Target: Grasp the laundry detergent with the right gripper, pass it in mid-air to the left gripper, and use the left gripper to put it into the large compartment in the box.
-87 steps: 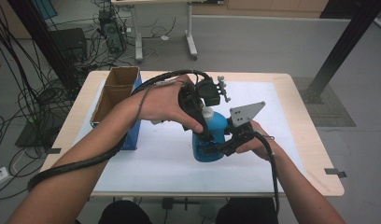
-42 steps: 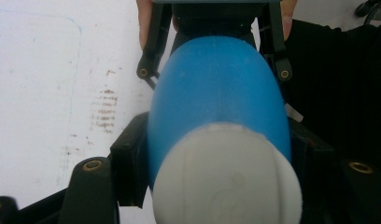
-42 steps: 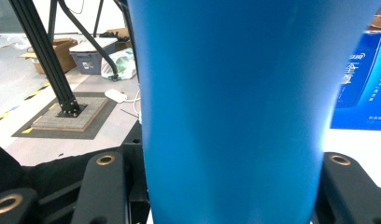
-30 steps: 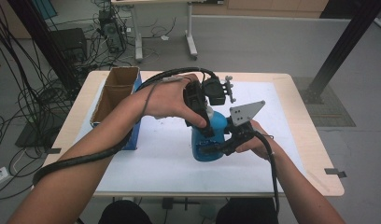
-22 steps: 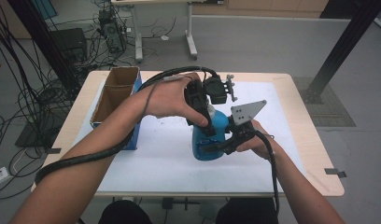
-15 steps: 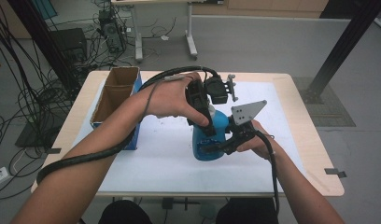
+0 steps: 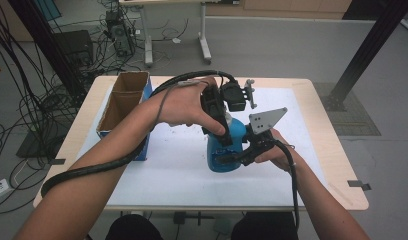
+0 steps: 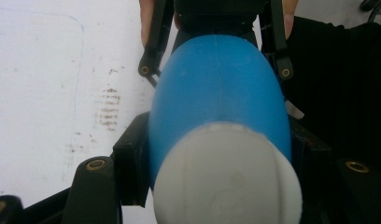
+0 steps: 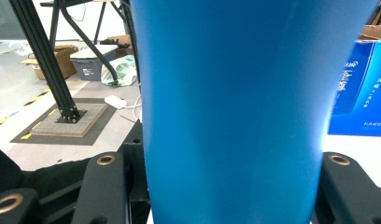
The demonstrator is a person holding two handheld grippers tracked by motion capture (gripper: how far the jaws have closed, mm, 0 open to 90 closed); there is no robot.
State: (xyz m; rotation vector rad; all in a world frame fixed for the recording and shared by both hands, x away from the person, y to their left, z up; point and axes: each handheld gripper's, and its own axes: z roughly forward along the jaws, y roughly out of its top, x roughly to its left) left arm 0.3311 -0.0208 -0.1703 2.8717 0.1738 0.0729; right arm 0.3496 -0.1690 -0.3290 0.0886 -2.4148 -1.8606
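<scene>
A blue plastic bottle [image 7: 223, 150] with a white cap stands upright on the white mat. My left gripper [image 7: 219, 126] comes down from above and is shut on the bottle's top. In the left gripper view the white cap [image 8: 226, 179] sits between the jaws, with the blue body [image 8: 216, 88] beyond it. My right gripper [image 7: 231, 159] reaches in from the right and is shut on the bottle's lower body. The right gripper view has the blue wall of the bottle [image 9: 230, 107] pressed between its two black jaws.
A blue carton with two open cardboard compartments [image 7: 123, 107] stands at the table's left side. The white mat [image 7: 167, 170] covers most of the wooden table [image 7: 337, 170]. Cables and a black frame post stand on the floor beyond.
Since the oldest frame my left gripper has shifted slightly to the right over the bottle's top. Over the last second nothing has visibly moved.
</scene>
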